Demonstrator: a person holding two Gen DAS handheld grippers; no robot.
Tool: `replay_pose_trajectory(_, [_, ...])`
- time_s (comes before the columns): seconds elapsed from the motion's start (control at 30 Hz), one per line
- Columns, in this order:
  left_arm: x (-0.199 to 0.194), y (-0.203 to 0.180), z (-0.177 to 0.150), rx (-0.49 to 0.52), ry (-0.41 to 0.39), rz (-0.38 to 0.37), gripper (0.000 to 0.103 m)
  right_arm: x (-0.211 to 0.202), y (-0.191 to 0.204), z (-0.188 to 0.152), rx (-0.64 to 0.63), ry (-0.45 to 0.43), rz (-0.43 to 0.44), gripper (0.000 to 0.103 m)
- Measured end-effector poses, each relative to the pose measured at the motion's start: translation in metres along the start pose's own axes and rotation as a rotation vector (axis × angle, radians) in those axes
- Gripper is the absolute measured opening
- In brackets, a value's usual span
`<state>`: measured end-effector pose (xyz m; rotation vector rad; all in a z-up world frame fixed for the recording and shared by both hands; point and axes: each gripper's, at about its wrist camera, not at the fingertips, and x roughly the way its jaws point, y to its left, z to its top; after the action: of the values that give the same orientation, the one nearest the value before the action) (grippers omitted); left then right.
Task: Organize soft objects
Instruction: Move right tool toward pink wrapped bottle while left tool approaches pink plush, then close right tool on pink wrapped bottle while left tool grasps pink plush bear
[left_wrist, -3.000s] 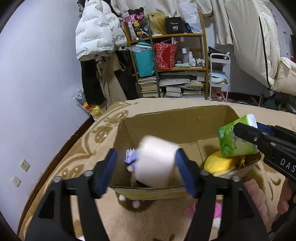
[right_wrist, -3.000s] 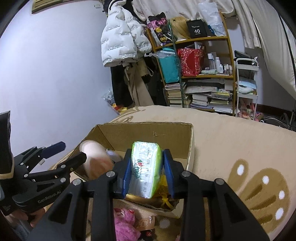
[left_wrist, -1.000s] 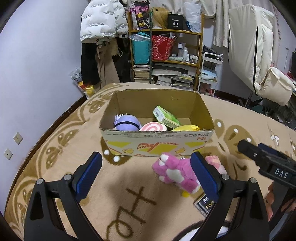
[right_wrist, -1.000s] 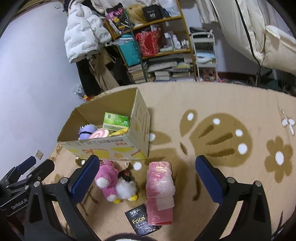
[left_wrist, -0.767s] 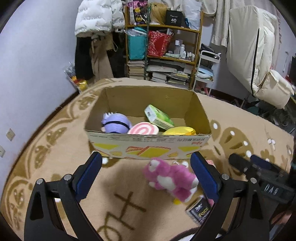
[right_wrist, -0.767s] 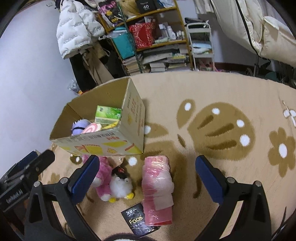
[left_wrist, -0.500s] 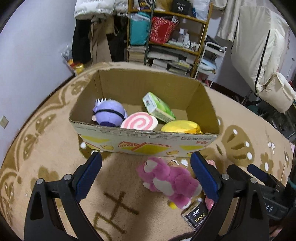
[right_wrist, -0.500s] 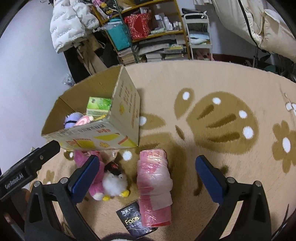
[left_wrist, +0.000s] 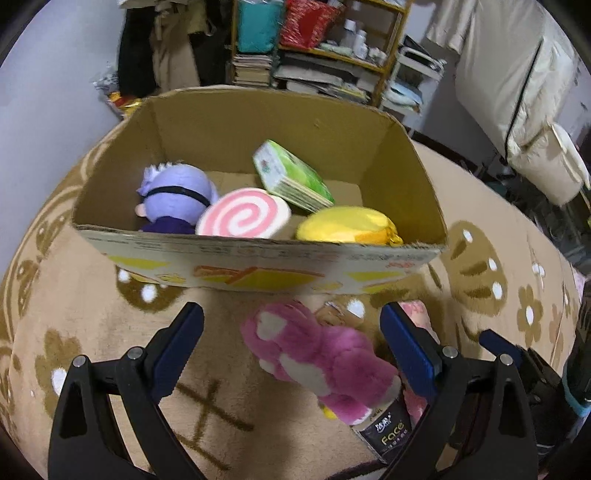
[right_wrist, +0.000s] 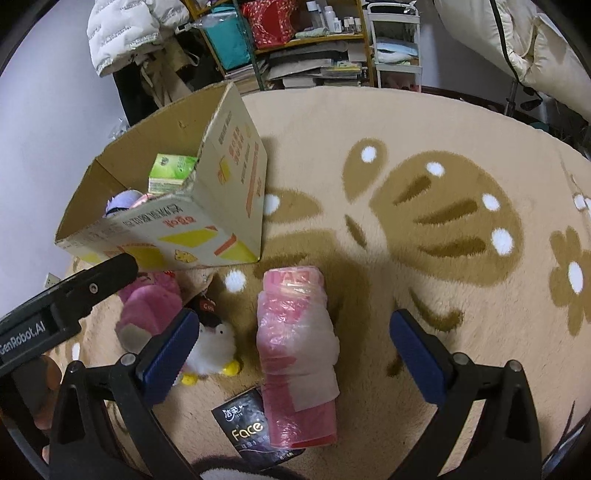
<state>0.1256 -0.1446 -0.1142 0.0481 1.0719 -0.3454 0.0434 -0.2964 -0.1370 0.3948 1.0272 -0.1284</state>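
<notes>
Both grippers wide open, empty: left gripper (left_wrist: 291, 347) straddles pink plush (left_wrist: 317, 362); right gripper (right_wrist: 291, 349) over pink pkg (right_wrist: 297, 347), long axis near-far.

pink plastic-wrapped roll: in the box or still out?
Out. The pink roll lies on its side on the rug, just beside the cardboard box, between the open fingers of the right tool.
</notes>
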Motion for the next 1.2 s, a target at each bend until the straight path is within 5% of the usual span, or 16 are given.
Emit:
replay_pose_trajectory(0.33, [0.016, -0.021, -0.007, 0.108, 0.082, 0.066, 0.096, 0.02, -0.007, -0.008, 0.03, 0.108, 0.025, 0.092])
replay_pose_trajectory(0.77, [0.033, -0.019, -0.019, 0.118, 0.179, 0.09, 0.095, 0.046, -0.007, -0.015, 0.009, 0.215, 0.007, 0.077])
replay_pose_trajectory(0.93, [0.042, -0.009, -0.027, 0.039, 0.281, -0.018, 0.063, 0.055, -0.002, -0.022, -0.02, 0.231, -0.046, 0.064])
replay_pose_trajectory(1.03, [0.039, -0.009, -0.031, 0.042, 0.274, -0.026, 0.053, 0.056, 0.002, -0.023, -0.034, 0.226, -0.066, 0.051])
replay_pose_trajectory(1.2, [0.026, -0.003, -0.038, 0.032, 0.247, -0.018, 0.05, 0.052, 0.002, -0.019, -0.026, 0.198, -0.043, 0.049])
